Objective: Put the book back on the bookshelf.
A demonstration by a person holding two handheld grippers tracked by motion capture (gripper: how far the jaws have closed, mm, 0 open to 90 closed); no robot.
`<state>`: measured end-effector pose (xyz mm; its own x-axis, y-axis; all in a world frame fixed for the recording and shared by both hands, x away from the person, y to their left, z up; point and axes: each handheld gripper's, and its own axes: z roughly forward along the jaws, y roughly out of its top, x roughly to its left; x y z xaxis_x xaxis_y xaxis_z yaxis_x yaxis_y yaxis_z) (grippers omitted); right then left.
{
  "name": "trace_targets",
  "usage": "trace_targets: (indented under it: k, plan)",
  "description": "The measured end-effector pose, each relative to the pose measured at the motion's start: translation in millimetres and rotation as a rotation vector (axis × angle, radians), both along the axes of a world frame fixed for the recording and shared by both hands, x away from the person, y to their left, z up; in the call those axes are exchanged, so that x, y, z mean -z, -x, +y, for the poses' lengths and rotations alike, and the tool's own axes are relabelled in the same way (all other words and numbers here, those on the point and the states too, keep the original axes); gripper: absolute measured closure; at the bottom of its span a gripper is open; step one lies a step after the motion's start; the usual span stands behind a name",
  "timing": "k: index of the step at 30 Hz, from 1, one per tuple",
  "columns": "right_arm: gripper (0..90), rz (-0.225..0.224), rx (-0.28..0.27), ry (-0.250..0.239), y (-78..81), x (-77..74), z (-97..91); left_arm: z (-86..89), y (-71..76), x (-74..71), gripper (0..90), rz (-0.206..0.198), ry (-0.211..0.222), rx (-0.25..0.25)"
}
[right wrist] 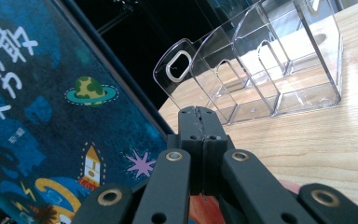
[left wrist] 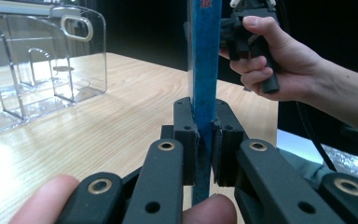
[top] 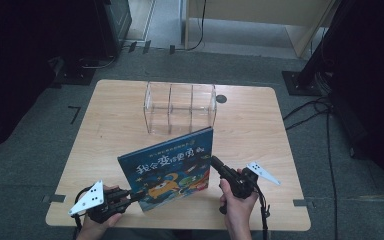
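Currently on the table (top: 260,130): one picture book (top: 172,170) with a blue cover, held upright on its lower edge near the front of the table, cover facing the person, and tilted so its right top corner stands highest. Left gripper (top: 130,195): jaws clamped on the book's lower left corner; the left gripper view shows both pads pressed against the thin blue board (left wrist: 204,93). Right gripper (top: 219,165): jaws closed tight, pad to pad, tips touching or just beside the book's right edge; whether they pinch any of the cover cannot be told from the right gripper view, where the cover (right wrist: 51,116) lies alongside the closed jaws rather than between them. One clear plastic file rack (top: 180,107), three slots side by side, stands behind the book toward the far edge. Contents of rack: nothing; all three slots (right wrist: 279,70) show bare walls and base. Step in hand, as judged: book raised and steadied on edge, ready for filing. Next move likely calls for lifting the book, turning it so its spine lines up with a slot, and lowering it between two dividers without knocking the light rack backward.
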<state>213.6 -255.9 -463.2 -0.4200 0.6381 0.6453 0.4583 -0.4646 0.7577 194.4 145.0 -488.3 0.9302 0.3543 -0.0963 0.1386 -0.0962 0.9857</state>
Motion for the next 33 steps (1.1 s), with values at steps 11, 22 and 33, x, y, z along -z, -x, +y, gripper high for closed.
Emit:
trace_targets:
  k: [11, 22, 33]
  plan:
    - [90.0, 0.042, 0.032, -0.043, -3.2, -3.9, 3.2, -3.7, 3.3, -0.2, 84.5, -0.036, -0.014, 0.005]
    - [90.0, 0.056, 0.063, -0.062, 1.3, -3.9, 5.0, -6.2, 4.4, -1.6, 82.8, -0.033, -0.017, -0.024]
    - [90.0, 0.038, 0.078, -0.036, 5.0, -4.2, 5.4, -12.9, 1.9, -5.5, 79.8, -0.001, 0.007, -0.049]
